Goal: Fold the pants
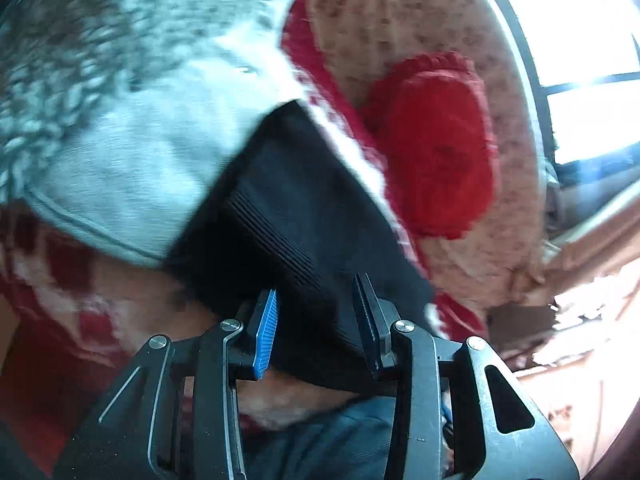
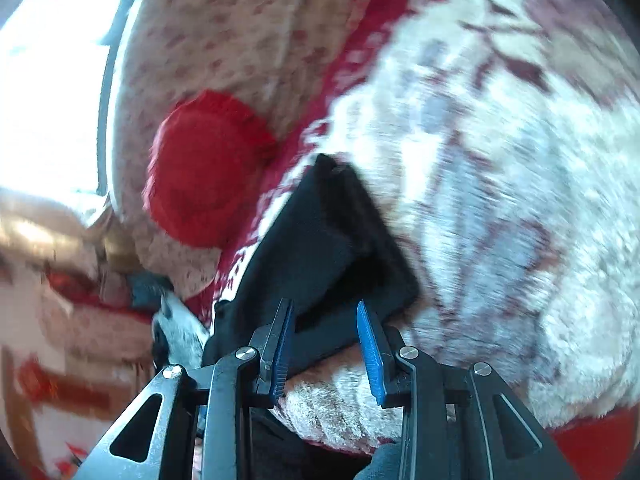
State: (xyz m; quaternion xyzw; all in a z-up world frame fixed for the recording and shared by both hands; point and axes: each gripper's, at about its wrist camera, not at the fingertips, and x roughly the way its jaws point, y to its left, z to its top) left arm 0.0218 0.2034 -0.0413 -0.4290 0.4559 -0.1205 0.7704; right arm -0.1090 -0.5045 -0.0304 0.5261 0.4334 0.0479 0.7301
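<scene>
The pants are grey with a black ribbed waistband or cuff. In the left wrist view the black band (image 1: 296, 216) runs between the fingers of my left gripper (image 1: 318, 320), with the grey cloth (image 1: 132, 152) spreading up and left. The jaws stand apart around the band; the grip itself is not clear. In the right wrist view a black folded end of the pants (image 2: 328, 248) lies between the fingers of my right gripper (image 2: 326, 340), jaws apart around it. Both views are motion-blurred.
The pants lie on a fluffy red-and-white patterned blanket (image 2: 500, 200). A red round knitted item (image 1: 436, 148) sits on a beige speckled cushion (image 1: 400, 12); it also shows in the right wrist view (image 2: 204, 168). A bright window (image 1: 588, 40) is behind.
</scene>
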